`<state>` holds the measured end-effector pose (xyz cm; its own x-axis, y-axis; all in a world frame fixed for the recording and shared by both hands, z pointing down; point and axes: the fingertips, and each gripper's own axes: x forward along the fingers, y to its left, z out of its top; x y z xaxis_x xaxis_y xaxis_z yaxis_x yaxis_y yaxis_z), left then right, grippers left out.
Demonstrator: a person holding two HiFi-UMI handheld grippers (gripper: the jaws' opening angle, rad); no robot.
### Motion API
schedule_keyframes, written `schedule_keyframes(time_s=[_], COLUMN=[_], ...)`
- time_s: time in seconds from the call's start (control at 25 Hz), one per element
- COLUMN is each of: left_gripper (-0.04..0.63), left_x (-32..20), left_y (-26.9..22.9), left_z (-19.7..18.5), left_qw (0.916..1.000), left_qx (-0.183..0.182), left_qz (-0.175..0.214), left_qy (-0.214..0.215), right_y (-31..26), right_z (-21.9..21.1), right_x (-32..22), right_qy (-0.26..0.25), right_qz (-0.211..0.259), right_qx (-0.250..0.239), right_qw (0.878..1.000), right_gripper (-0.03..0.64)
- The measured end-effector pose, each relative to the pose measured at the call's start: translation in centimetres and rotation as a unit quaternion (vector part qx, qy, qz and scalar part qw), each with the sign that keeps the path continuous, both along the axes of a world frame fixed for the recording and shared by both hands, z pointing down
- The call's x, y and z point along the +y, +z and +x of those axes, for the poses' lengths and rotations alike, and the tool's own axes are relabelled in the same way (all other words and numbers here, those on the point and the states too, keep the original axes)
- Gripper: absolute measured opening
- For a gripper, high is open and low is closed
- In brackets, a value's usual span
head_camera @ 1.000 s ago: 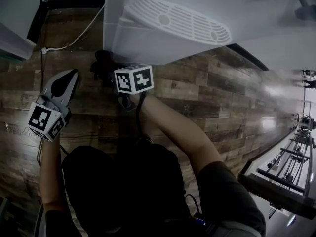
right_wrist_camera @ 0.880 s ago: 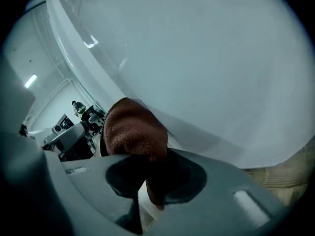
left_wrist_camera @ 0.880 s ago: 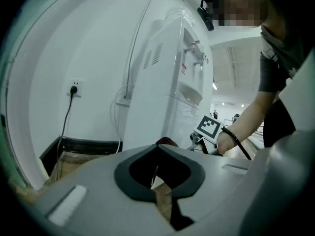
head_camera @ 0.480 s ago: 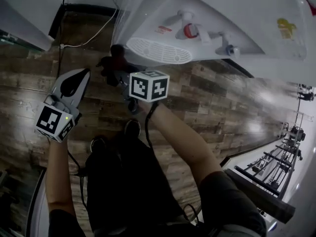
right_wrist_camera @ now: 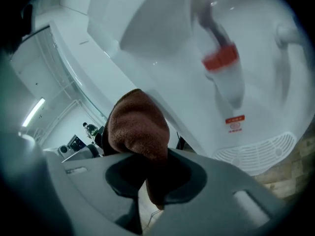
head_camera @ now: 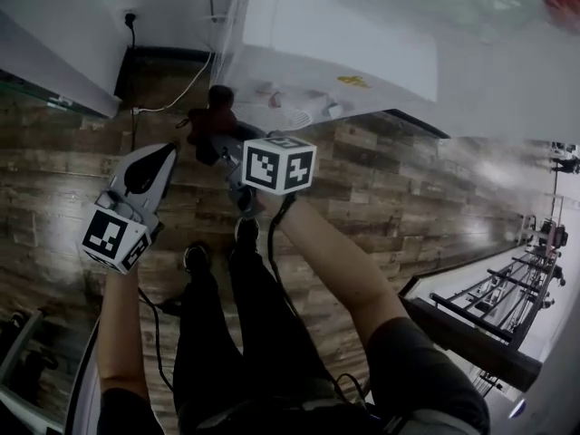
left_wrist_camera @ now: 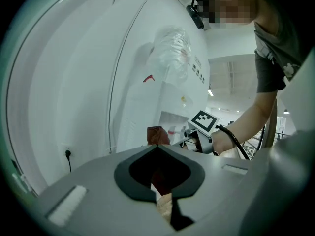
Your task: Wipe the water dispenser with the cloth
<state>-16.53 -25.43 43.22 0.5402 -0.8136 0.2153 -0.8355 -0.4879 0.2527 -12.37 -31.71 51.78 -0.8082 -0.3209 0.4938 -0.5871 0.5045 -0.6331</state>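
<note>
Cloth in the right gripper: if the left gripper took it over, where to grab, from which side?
Take the cloth by the bunched lobe above the right gripper: it is the only free part, since the jaws pinch the rest. Come from the side away from the water dispenser, which is close behind it. The left gripper is shut, so it would probably need to open first.
</note>
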Motion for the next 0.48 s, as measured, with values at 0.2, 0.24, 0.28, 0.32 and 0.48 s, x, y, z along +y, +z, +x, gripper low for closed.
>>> schedule_keyframes(time_s=[0.2,0.24,0.28,0.32,0.48], left_gripper=[0.017,0.017,0.017,0.017,0.017], left_x=[0.2,0.1,0.0,0.0,0.9], left_y=[-5.4,-6.2,-7.1,-8.0,-11.1], left_z=[0.1,0.0,0.0,0.0,0.2], left_qw=[0.9995,0.9994,0.9992,0.9990,0.9987], left_qx=[0.004,0.005,0.006,0.007,0.019], left_qz=[0.027,0.032,0.037,0.041,0.048], left_qy=[0.014,0.015,0.016,0.016,0.003], right_y=[-7.5,-8.9,-10.4,-11.7,-16.1], right_z=[0.0,0.0,0.0,0.1,0.5], right_x=[-0.2,-0.4,-0.5,-0.6,-0.8], right_qy=[0.019,0.024,0.029,0.035,0.043], right_qz=[0.014,0.020,0.026,0.032,0.052], right_qx=[-0.025,-0.030,-0.036,-0.041,-0.049], right_qw=[0.999,0.999,0.999,0.998,0.997], right_gripper=[0.061,0.061,0.061,0.061,0.061])
